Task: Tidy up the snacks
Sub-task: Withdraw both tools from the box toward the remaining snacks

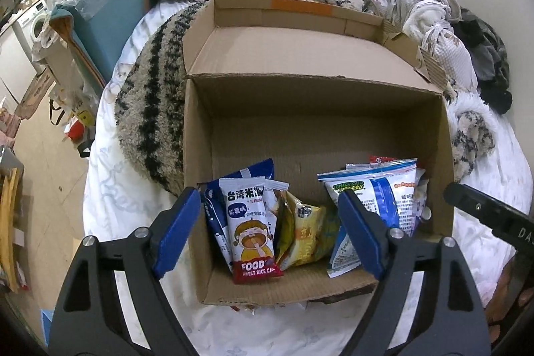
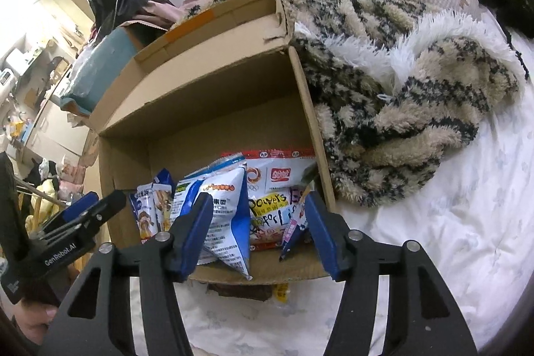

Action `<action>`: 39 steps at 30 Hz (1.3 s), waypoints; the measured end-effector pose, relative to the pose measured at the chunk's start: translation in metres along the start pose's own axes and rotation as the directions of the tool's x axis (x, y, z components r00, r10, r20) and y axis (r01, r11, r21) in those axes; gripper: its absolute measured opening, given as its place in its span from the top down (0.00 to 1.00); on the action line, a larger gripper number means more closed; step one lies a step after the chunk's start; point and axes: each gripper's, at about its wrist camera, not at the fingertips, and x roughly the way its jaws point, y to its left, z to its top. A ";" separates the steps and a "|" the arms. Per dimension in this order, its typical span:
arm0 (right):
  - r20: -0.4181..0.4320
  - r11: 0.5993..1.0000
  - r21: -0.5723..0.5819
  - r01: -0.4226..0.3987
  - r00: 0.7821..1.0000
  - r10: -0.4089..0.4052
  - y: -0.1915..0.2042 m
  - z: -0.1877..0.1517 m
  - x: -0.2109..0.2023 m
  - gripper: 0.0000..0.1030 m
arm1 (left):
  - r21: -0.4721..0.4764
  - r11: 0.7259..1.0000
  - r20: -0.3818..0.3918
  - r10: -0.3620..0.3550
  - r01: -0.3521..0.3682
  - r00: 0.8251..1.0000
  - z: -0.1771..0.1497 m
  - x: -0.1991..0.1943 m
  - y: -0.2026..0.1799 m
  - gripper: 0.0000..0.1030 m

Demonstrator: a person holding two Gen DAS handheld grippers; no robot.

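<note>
Snack packets in the cardboard box [image 1: 444, 135], like the sweet rice cake packet [image 1: 250, 232], look light, crinkly and crushable, best pinched at a sealed top edge, while the left gripper [image 1: 272, 231] and right gripper [image 2: 260, 236] hover spread, holding nothing.

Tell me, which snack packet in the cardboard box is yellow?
The crinkled yellow foil packet lying mid-box, between the white-and-red rice cake packet and the blue-and-white bag.
</note>
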 end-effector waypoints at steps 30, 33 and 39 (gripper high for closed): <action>0.024 0.997 0.074 -0.025 0.999 0.023 -0.002 -0.052 -0.049 0.38 | -0.071 0.996 0.020 0.061 -0.059 0.998 -0.067 -0.058 0.042 0.20; 0.011 0.997 0.076 -0.027 1.000 0.026 0.000 -0.064 -0.049 0.38 | -0.067 0.996 0.001 0.064 -0.064 0.998 -0.078 -0.057 0.043 0.20; -0.046 0.995 0.094 -0.025 0.999 0.030 -0.001 -0.089 -0.040 0.38 | -0.063 0.994 -0.049 0.086 -0.089 0.995 -0.093 -0.044 0.048 0.20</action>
